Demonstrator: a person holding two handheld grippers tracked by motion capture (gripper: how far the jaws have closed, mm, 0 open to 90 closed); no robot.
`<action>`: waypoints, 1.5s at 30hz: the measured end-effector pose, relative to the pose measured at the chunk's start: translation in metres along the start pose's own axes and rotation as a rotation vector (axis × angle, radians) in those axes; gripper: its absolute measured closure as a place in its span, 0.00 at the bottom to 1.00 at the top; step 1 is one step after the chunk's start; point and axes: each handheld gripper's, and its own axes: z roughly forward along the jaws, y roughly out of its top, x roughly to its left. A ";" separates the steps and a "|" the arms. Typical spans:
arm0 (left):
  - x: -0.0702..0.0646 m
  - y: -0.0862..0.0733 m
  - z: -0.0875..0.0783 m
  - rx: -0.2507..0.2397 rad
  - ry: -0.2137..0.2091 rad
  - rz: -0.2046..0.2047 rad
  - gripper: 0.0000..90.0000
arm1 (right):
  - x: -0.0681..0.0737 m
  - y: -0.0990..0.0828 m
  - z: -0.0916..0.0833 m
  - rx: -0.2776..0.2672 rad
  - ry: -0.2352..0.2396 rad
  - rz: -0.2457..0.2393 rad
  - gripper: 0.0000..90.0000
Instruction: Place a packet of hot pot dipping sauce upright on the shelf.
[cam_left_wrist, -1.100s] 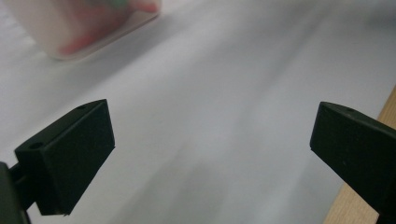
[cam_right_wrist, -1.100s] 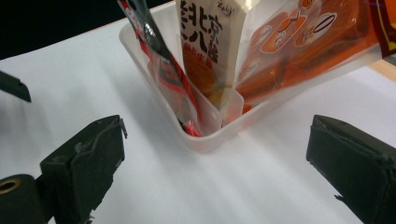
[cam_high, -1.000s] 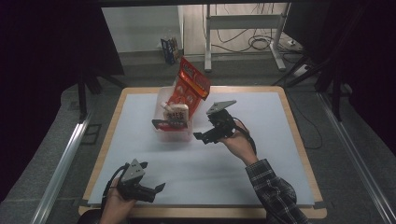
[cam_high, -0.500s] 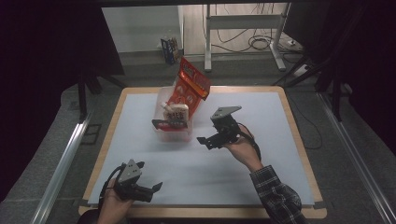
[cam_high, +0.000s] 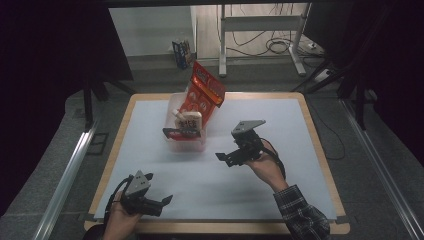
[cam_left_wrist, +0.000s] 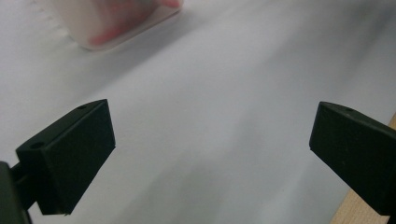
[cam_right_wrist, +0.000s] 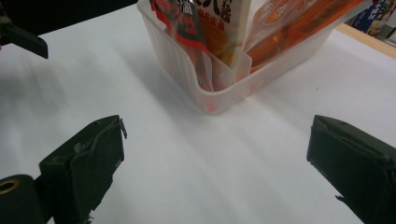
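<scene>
Left gripper (cam_high: 159, 204): near the front left edge of the white table top (cam_high: 280, 195), held low in the person's left hand (cam_high: 120, 220). Jaws spread wide, nothing between them; in the left gripper view they frame bare white surface, with a corner of the bin blurred at top left.

Translucent white plastic bin (cam_high: 186, 142): stands left of centre, toward the far half of the table. Holds a cream carton with dark print (cam_high: 189, 120), a dark-edged red-and-clear packet (cam_right_wrist: 184, 28) leaning at its near wall, and a tall orange-red snack bag (cam_high: 204, 95) rising above the rim at the far end, tilted to the right.

Right gripper (cam_high: 226, 157): just right of the bin, apart from it, held in the person's right hand (cam_high: 265, 160), checked sleeve (cam_high: 302, 217) behind. Jaws spread wide, empty; right gripper view looks at the bin's near corner (cam_right_wrist: 219, 100) across bare table.
</scene>
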 end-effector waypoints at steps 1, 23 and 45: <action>0.000 0.000 0.000 0.001 0.000 0.000 0.00 | 0.001 -0.001 -0.001 0.002 -0.003 -0.001 0.04; 0.000 -0.001 0.003 0.012 0.000 0.008 0.00 | 0.012 -0.033 -0.017 0.016 -0.008 0.011 0.00; -0.002 -0.001 0.003 0.024 0.010 0.021 0.00 | 0.025 -0.047 -0.033 0.025 -0.027 -0.009 0.00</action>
